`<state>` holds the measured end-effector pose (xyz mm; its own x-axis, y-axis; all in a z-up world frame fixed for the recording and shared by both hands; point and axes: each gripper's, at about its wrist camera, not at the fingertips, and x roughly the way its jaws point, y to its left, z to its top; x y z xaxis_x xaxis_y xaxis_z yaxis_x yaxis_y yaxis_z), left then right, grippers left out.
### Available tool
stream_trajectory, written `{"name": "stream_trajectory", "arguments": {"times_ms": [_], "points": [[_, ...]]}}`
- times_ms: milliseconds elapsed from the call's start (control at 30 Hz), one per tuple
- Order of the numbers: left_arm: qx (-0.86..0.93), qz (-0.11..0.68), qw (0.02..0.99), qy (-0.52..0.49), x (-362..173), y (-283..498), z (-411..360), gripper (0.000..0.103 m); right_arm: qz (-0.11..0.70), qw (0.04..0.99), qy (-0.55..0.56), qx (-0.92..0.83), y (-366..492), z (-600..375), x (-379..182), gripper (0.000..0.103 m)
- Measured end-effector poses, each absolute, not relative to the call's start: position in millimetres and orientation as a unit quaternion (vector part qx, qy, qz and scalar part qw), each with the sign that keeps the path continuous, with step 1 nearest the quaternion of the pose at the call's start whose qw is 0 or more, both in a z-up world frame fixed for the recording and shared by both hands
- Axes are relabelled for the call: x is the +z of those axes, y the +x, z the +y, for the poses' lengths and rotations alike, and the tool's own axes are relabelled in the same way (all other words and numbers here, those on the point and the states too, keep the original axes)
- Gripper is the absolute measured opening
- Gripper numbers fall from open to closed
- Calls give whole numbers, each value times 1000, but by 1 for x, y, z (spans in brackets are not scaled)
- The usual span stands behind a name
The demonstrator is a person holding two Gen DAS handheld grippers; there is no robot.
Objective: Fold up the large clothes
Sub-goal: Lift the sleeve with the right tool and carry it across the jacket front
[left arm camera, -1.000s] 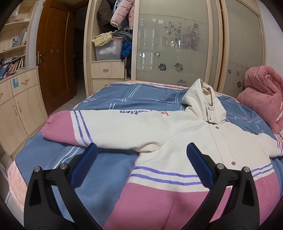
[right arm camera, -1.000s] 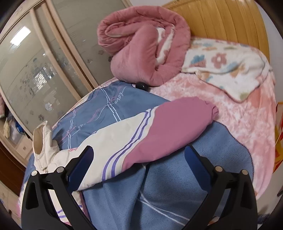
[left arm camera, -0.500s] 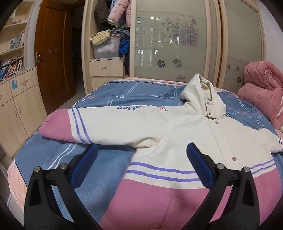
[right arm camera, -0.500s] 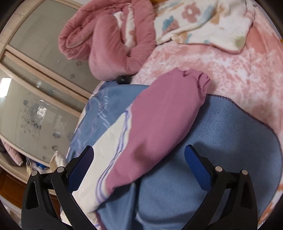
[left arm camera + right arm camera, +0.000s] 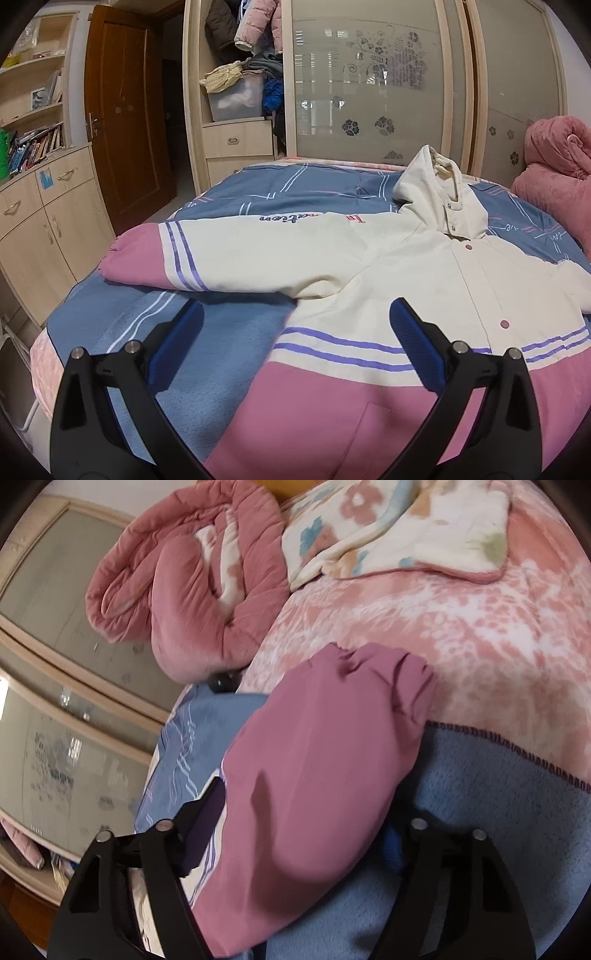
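Left gripper (image 5: 295, 325) spread wide over the jacket (image 5: 369, 266); right gripper (image 5: 306, 823) straddles its pink sleeve (image 5: 317, 768), jaws apart.

The left gripper (image 5: 295, 336) hangs wide open above the bed (image 5: 207, 332); ahead lies the cream-and-pink jacket (image 5: 369, 273), one sleeve (image 5: 155, 254) stretching forward-left.
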<state>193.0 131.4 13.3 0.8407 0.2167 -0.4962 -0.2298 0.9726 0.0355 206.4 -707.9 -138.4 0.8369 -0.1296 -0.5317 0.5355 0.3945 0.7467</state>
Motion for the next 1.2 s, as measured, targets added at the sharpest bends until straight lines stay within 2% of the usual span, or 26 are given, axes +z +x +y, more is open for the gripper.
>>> {"name": "stream_trajectory", "arguments": {"times_ms": [33, 133, 200, 333, 667, 767, 900, 1033, 1200], "points": [[119, 257, 959, -12, 14, 191, 132, 101, 195, 815, 507, -203, 207, -708, -139, 46], [117, 256, 959, -17, 17, 186, 136, 101, 181, 815, 513, -199, 205, -709, -140, 27], [115, 255, 960, -18, 19, 184, 138, 101, 175, 820, 505, -203, 204, -708, -137, 19], [114, 253, 960, -21, 21, 180, 141, 101, 163, 837, 476, -214, 200, -699, -119, 12], [104, 249, 962, -27, 22, 177, 139, 101, 100, 904, 342, -237, 193, -628, -31, 11], [97, 250, 963, -27, 22, 177, 133, 101, 79, 940, 266, -197, 205, -569, 11, 11], [90, 253, 963, -23, 21, 179, 125, 101, 80, 972, 179, -129, 225, -483, 40, 11], [84, 260, 962, -21, 18, 182, 120, 101, 102, 987, 116, -50, 250, -392, 43, 11], [84, 266, 960, -27, 14, 186, 119, 101, 166, 984, 61, 15, 292, -303, 8, 11]]}}
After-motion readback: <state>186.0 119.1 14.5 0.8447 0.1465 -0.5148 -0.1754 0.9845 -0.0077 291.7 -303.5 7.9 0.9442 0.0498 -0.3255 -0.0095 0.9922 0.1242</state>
